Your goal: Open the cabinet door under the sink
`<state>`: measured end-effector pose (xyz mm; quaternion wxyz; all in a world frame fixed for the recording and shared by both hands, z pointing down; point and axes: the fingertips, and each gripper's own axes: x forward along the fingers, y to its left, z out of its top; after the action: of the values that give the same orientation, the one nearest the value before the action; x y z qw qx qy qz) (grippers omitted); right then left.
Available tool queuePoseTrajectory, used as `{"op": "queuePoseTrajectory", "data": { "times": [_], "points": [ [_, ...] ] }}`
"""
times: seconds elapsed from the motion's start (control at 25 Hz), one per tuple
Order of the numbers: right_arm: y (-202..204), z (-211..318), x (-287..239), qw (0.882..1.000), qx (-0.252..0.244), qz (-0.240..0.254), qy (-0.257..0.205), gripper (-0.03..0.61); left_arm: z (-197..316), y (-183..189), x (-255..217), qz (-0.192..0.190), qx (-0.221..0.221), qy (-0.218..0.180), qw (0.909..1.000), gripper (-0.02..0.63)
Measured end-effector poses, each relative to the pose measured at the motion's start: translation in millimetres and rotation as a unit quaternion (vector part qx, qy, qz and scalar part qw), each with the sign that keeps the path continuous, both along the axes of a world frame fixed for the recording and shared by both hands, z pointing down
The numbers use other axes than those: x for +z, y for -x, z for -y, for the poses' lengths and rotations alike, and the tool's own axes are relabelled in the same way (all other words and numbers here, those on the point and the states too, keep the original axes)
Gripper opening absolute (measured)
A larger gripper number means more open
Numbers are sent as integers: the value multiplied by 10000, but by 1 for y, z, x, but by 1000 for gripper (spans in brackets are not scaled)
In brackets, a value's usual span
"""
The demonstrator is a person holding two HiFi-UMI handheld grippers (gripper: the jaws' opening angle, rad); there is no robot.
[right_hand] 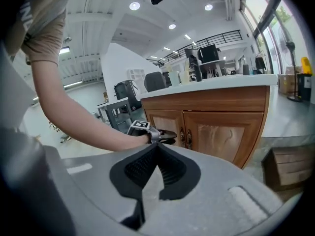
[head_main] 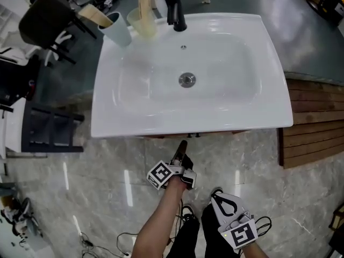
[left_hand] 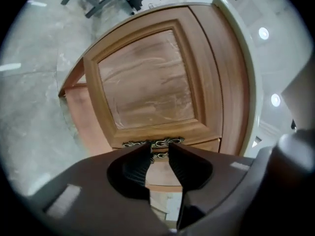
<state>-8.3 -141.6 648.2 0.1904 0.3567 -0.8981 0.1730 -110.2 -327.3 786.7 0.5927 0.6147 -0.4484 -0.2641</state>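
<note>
The cabinet is standing under the white sink, at the far side of the marble floor. In the right gripper view, both of its wooden doors are sitting shut against the frame. Their two ornate metal handles are meeting at the centre seam.

The left door is filling most of the left gripper view. That view is rolled, so the sink rim is showing at the right of the picture and the floor at the left.

The left gripper is reaching in under the near edge of the sink. It is pointing nearly level at the cabinet front. Its jaws are standing apart with a clear gap between the ribbed pads. The left door's handle is showing just beyond the tips, in line with that gap. The pads are not pressing on the handle, and nothing is being held.

In the head view, the left gripper is sitting at the centre of the cabinet front, with the person's forearm extending back toward the near edge.

The right gripper is hanging nearer and to the right, well apart from the cabinet. Its jaws are pressed together with nothing between them, and it is aiming toward the doors.
</note>
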Motion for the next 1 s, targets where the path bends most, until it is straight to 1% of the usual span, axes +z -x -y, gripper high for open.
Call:
{"op": "queuePoseTrajectory", "data": {
  "times": [0.04, 0.08, 0.2, 0.24, 0.28, 0.44, 0.56, 0.64, 0.76, 1.0],
  "points": [
    [-2, -2, 3, 10000, -5, -17, 28, 2, 3, 2, 7, -146, -105, 96, 9998, 150],
    [-4, -5, 6, 10000, -32, -45, 53, 2, 6, 2, 12, -328, -198, 157, 9991, 165],
    [-10, -16, 13, 9998, -80, -80, 176, 2, 15, -7, 17, -948, -288, 164, 9949, 172],
    [-12, -20, 15, 9997, -65, -71, 223, 2, 18, -10, 19, -1083, -301, 149, 9936, 170],
    [-13, -22, 16, 9996, -51, -62, 265, 2, 21, -12, 21, -1141, -327, 140, 9928, 169],
    [-15, -31, 20, 9992, -85, -22, 389, 2, 27, -14, 31, -1126, -508, 156, 9922, 141],
    [-18, -35, 25, 9987, -114, -3, 491, 2, 28, -15, 29, -1271, -602, -5, 9901, 121],
    [-20, -36, 28, 9984, -144, -2, 542, 2, 29, -15, 28, -1461, -721, -89, 9866, 120],
    [-24, -39, 30, 9982, -196, -24, 568, 2, 27, -14, 28, -1850, -972, -169, 9778, 109],
    [-36, -43, 34, 9979, -154, 35, 633, 2, 27, -14, 28, -2106, -1170, -274, 9702, 111]
  ]
}}
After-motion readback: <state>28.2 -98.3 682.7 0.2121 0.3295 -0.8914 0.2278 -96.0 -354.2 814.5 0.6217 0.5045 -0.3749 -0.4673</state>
